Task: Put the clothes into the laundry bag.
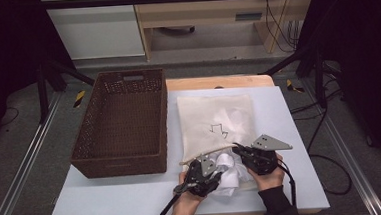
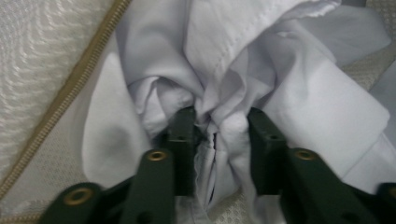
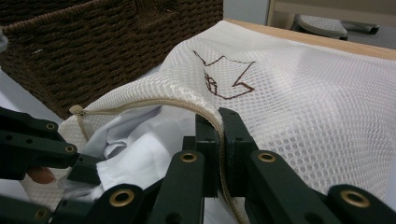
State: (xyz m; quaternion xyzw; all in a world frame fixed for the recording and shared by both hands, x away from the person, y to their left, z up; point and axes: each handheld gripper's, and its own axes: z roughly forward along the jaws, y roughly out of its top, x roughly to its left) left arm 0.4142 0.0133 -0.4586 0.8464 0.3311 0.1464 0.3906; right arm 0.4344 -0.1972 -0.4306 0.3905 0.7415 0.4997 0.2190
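Left tongs [image 2: 219, 135]: we find them closed on a bunched fold of the white garment [image 2: 261, 70], pads pressing the cloth from both sides, at the near, open end of the mesh laundry bag [image 1: 214, 121]. Right tongs [image 3: 219, 140]: clamped tight on the bag's zipper edge [image 3: 154, 105], lifting the upper lip so the mouth gapes. Garment: part inside the bag, showing as a pale shape through the mesh, part heaped outside the mouth at the front of the bench [image 1: 134, 196], between our two hands. Bag: flat on the white bench top, cream mesh with a brown stitched mark, lying just right of the brown woven basket [image 1: 124, 121], whose inside shows nothing in it. Step in hand, as we judge it: feeding the garment through the mouth into the bag. To do it well, we would keep the right tongs high and steady so the lip stays clear of the cloth, push the gripped fold deep and low along the bag's floor, let go only once it is well past the zipper, then come back for the next loose bunch. Risk noted: cloth catching on the zipper teeth, or the mesh dragging along if the push runs too fast.
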